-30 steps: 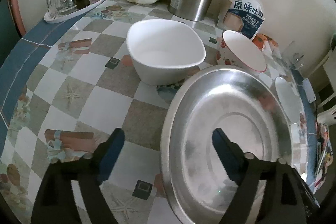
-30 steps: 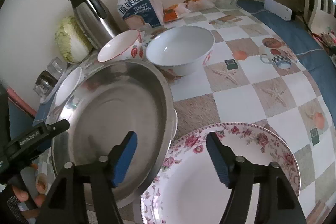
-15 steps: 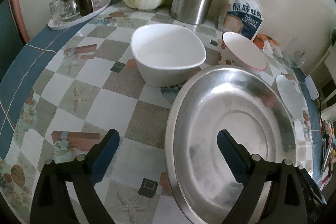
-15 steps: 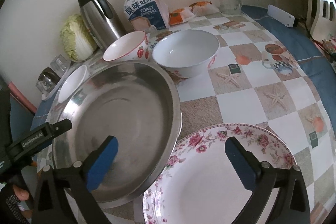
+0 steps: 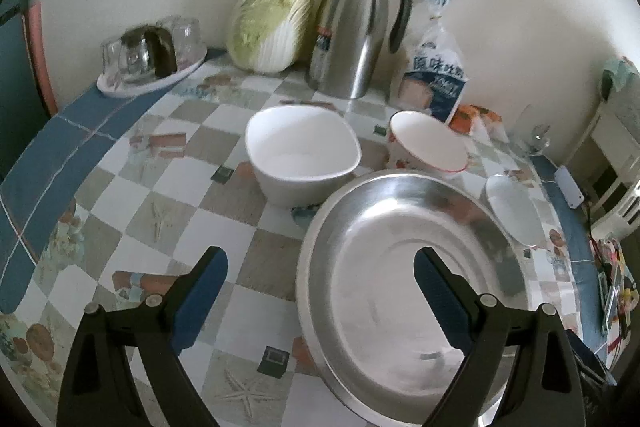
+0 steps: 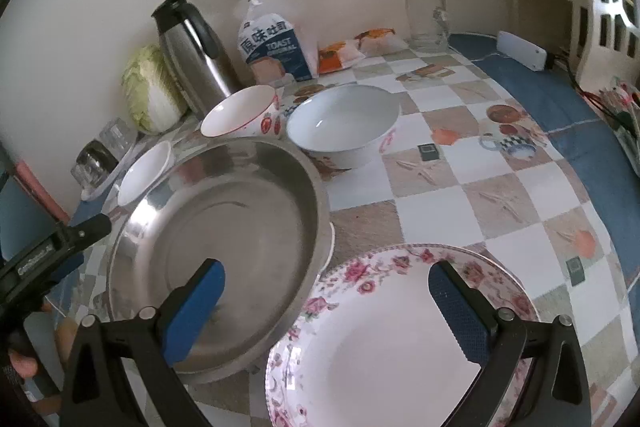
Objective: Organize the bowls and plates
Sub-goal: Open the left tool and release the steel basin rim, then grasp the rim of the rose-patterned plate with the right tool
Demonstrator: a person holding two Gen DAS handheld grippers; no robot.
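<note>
A large steel basin sits on the checked tablecloth. My left gripper hovers open over its left rim, one finger above the cloth and one above the basin, touching nothing. Beyond the basin stand a white squarish bowl, a red-patterned bowl and a round white bowl. A floral plate lies beside the basin's right side. My right gripper hangs wide open above both, with nothing held.
Along the wall stand a steel thermos jug, a cabbage, a toast bag and a tray of glasses. A glass mug and a white power strip are at the far right. A hand holds the left tool.
Both grippers' jaws have spread wider, the right one by much more. The left gripper has lifted and drawn back, so more of the wall and table shows. The dishes have not moved.
</note>
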